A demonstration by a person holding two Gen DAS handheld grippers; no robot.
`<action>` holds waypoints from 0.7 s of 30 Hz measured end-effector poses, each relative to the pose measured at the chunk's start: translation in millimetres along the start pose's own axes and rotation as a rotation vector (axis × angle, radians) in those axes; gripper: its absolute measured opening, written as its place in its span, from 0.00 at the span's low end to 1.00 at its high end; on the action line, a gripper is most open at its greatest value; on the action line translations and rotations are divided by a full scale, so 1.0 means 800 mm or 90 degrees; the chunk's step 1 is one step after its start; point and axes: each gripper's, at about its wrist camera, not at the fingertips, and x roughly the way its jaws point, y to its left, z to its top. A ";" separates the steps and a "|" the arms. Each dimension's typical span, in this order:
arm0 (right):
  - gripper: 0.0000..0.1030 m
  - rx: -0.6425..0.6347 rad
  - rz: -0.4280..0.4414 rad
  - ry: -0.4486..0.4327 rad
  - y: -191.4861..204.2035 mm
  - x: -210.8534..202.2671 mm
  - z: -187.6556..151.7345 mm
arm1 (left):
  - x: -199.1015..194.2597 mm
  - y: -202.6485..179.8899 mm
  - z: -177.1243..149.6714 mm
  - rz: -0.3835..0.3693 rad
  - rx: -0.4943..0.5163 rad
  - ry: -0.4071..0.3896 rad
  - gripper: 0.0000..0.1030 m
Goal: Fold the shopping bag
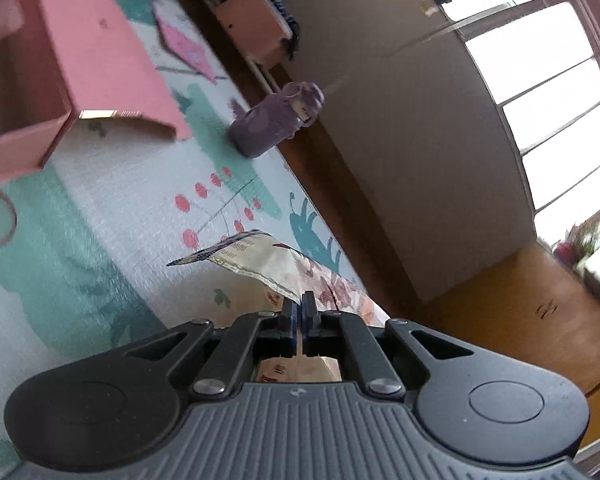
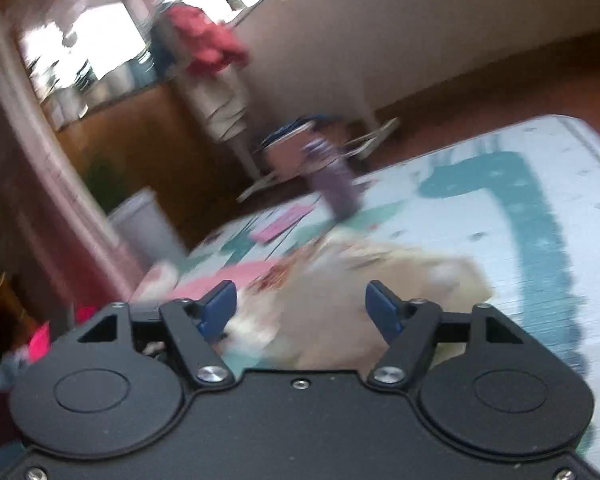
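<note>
Two grippers work a beige floral fabric shopping bag (image 1: 260, 258) on the patterned play mat (image 1: 100, 208): left gripper (image 1: 299, 304) pinches its edge, while right gripper (image 2: 300, 300) gapes empty above the bag's body directly ahead.

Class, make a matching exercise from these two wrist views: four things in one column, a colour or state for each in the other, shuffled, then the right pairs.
Things:
1. left gripper
2. right gripper
3. bottle
4. box

States or colours:
A. pink
B. fingers apart, nothing between them
C. purple
D. shut on the shopping bag

Pairs: 1-D, 2-B, 3-C, 4-A
</note>
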 end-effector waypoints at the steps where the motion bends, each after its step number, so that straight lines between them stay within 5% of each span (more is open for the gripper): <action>1: 0.70 0.004 0.000 0.006 0.001 0.002 -0.003 | -0.001 -0.007 -0.003 -0.006 0.024 -0.002 0.02; 2: 0.68 0.014 -0.012 0.005 -0.002 0.005 -0.005 | -0.001 -0.013 -0.006 -0.011 0.048 -0.004 0.02; 4: 0.39 0.051 -0.032 0.032 -0.016 0.018 -0.010 | -0.002 -0.028 -0.014 -0.022 0.089 -0.011 0.02; 6: 0.29 0.101 -0.043 0.075 -0.034 0.032 -0.018 | -0.002 -0.041 -0.020 -0.029 0.110 -0.016 0.02; 7: 0.10 0.144 -0.032 0.094 -0.047 0.033 -0.027 | -0.001 -0.045 -0.020 -0.026 0.115 -0.018 0.02; 8: 0.04 0.183 -0.016 0.088 -0.060 0.029 -0.028 | 0.003 -0.051 -0.016 -0.011 0.126 -0.019 0.03; 11: 0.03 0.284 0.027 0.035 -0.095 0.016 -0.018 | 0.008 -0.049 -0.006 -0.002 0.106 -0.014 0.02; 17: 0.03 0.305 0.075 -0.006 -0.095 0.018 -0.012 | 0.011 -0.038 0.006 -0.023 0.030 0.005 0.02; 19: 0.09 0.324 0.078 -0.011 -0.094 0.020 -0.012 | 0.008 -0.040 0.005 -0.034 -0.008 -0.002 0.02; 21: 0.19 0.325 0.075 0.000 -0.085 0.025 -0.011 | 0.005 -0.055 0.003 -0.044 0.022 -0.011 0.02</action>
